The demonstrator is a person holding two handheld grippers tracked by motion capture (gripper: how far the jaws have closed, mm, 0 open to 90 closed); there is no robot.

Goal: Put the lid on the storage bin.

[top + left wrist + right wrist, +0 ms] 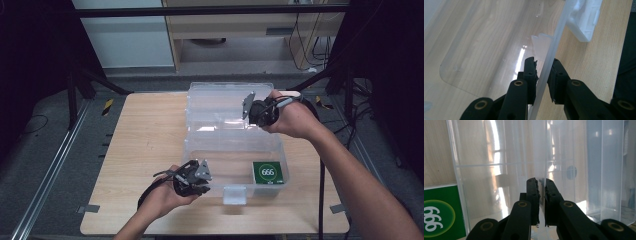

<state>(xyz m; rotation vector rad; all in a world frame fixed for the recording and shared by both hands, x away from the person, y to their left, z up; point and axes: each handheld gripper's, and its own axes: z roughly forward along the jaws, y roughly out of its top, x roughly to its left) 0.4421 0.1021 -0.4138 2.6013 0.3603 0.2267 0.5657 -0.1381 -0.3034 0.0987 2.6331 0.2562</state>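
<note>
Clear plastic box stood on bench, lid raised behind. Left gripper clamped on front wall; right gripper pinched narrow on lid edge. Green card already inside. Closing and latching judged outstanding.

Grey floor, pale cabinet, wooden desk, dark surroundings.

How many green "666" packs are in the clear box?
1. The green pack lies in the near right corner of the clear box, also seen at the lower left of the right gripper view. Reflections on the plastic could hide another.
</note>
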